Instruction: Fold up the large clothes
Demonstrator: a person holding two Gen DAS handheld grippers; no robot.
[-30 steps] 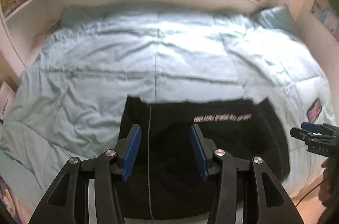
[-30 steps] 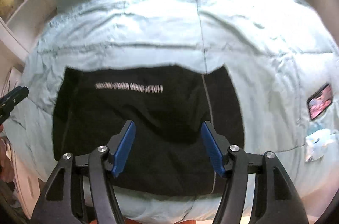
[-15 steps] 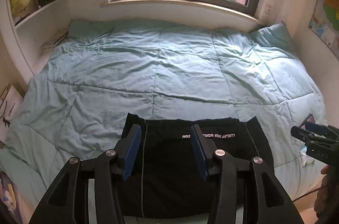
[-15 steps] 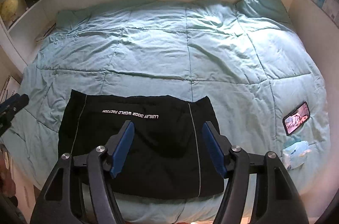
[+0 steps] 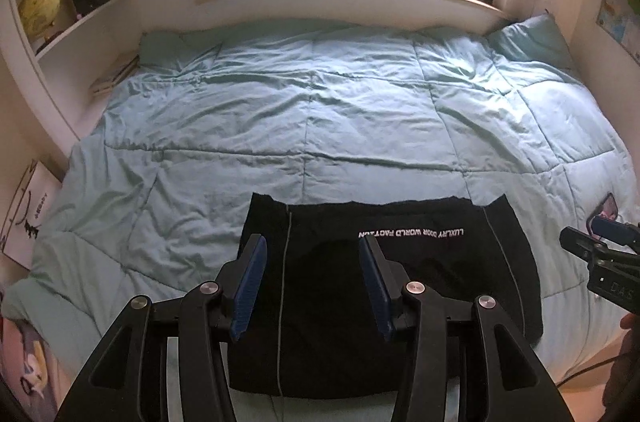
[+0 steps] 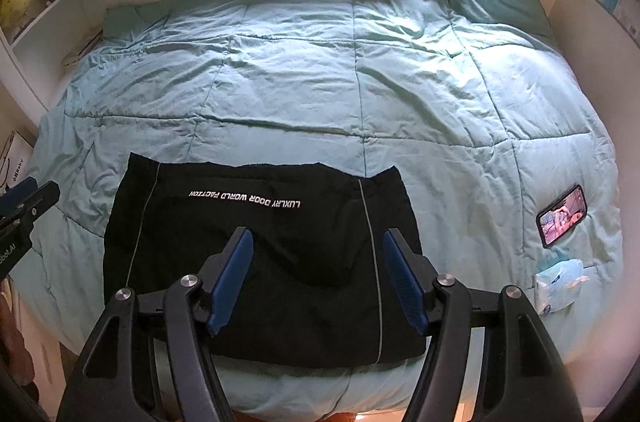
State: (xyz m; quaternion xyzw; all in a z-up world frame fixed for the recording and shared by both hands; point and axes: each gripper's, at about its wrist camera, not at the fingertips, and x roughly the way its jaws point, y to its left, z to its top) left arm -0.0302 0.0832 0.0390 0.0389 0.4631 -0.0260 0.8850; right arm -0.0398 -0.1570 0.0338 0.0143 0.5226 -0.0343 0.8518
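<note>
One black garment [image 6: 260,262] (smooth, rectangular) lies on the quilted duvet [image 6: 360,82].

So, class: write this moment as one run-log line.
garment: black garment folded flat on teal quilt | left gripper: open, empty | right gripper: open, empty | phone: on quilt

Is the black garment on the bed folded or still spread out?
Folded: the black garment lies as a compact rectangle on the quilt, no sleeves or legs sticking out. How many layers, cannot tell.
</note>
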